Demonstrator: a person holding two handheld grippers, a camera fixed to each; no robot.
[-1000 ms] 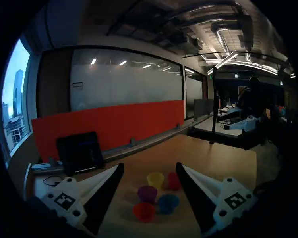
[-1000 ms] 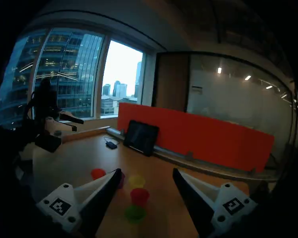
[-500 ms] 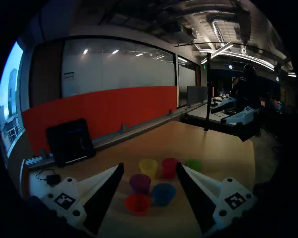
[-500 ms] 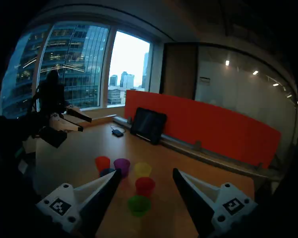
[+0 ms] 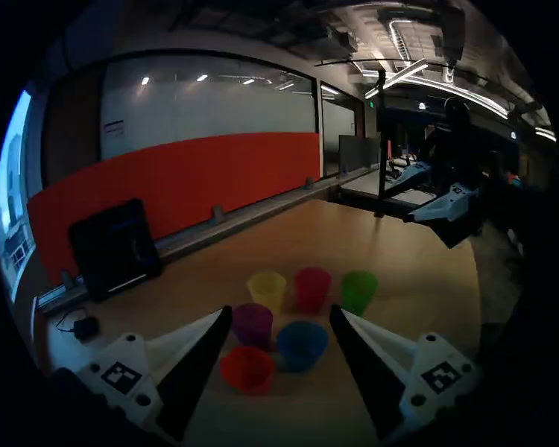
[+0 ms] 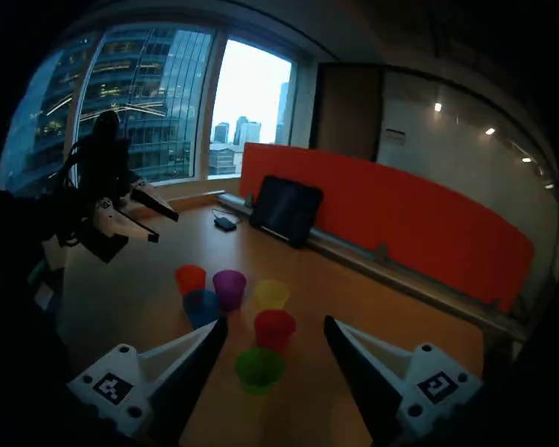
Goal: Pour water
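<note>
Approach step, I judge. The left gripper (image 5: 278, 309) and right gripper (image 6: 274, 320) hover wide open, gripping nothing. 5 other cups (image 5: 311, 287) stand close around the blue cup (image 5: 302, 344) on the table (image 5: 428, 276). Next: lower onto 1 cup and close; which holds water is unclear.

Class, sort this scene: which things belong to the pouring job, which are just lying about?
Job: yellow cup, red cup, green cup, purple cup, blue cup, orange cup, left tool, right tool.
Lying about: black tablet, small black adapter, red divider.
</note>
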